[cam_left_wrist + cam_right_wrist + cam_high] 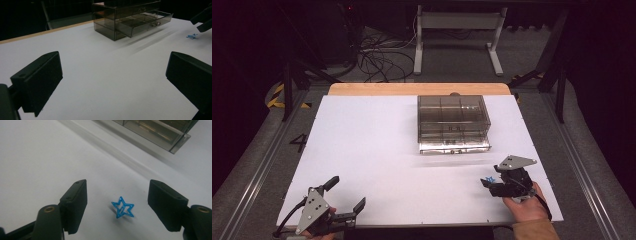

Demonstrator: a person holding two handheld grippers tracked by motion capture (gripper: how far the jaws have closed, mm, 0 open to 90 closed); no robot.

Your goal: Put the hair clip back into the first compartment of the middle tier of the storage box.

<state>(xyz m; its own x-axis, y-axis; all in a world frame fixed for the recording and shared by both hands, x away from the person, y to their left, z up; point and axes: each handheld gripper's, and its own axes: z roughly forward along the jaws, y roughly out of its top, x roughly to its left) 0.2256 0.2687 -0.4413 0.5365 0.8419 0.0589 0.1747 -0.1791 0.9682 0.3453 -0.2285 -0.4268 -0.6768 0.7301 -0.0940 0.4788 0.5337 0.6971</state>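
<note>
**Blue star between the spread jaws of the right claw**

A small blue star-shaped clip (122, 207) lies flat on the white bench (372, 150). In the right gripper view it sits between the two black jaws of the right claw (117, 205), touching neither, a little closer to the jaw on the right of that view. That claw is released, its jaws spread wide either side of the star. In the high view the right claw (493, 184) is low over the bench, with the star (491, 179) a blue speck at its tips, and a hand (524, 205) grips it from behind; a grey three-cornered plate (513, 162) sits on top.

Ahead of the right claw, farther up the bench, stands a smoky clear drawer box (453, 120). Its bottom drawer (454, 147) is pulled out toward the person, and its corner shows at the top of the right gripper view (160, 133). The inside is split into compartments; whether anything lies in them I cannot tell.

The left claw (347, 194) is well apart from the star, at the near left edge of the bench, held over the white surface. It too is released, jaws far apart and holding nothing. From its own camera, the drawer box (130, 18) stands far ahead, the star (192, 36) is off to the right, and the tips of the right claw (203, 21) hang just above it.
</note>
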